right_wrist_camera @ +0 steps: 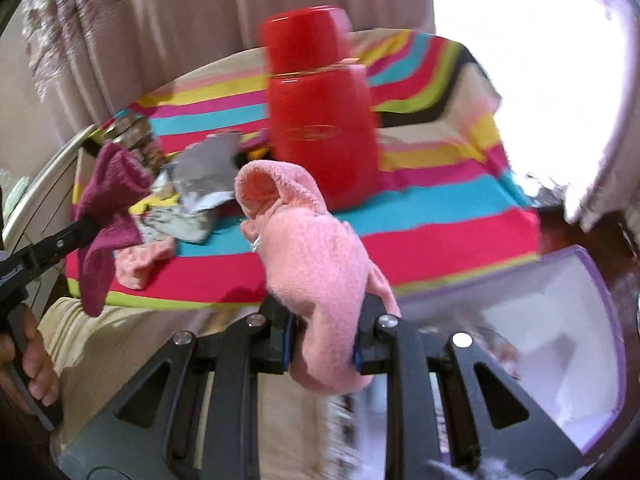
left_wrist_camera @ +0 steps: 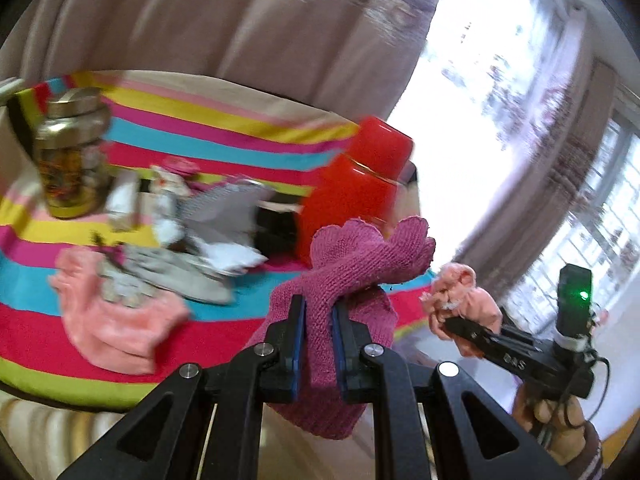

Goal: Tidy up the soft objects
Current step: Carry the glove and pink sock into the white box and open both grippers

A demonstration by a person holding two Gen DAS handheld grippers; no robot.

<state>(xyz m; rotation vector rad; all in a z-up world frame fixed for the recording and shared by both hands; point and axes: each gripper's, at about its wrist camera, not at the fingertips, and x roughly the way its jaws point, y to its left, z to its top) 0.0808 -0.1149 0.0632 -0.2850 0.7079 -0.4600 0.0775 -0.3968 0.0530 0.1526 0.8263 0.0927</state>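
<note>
1. The left gripper [left_wrist_camera: 319, 326] jaws pinch a magenta knit sock [left_wrist_camera: 352, 264], coarse-ribbed and bunched, held clear above the desk.
2. The right gripper [right_wrist_camera: 324, 344] jaws pinch a pale pink sock [right_wrist_camera: 316, 256], fuzzy, its cuff open.
3. A second pink sock [left_wrist_camera: 116, 332] and grey garments [left_wrist_camera: 180, 272] lie on the striped cloth [left_wrist_camera: 224, 128], near the red flask [right_wrist_camera: 320, 120].

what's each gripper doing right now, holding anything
left gripper: closed on a magenta knitted glove.
right gripper: closed on a light pink fuzzy sock.
</note>
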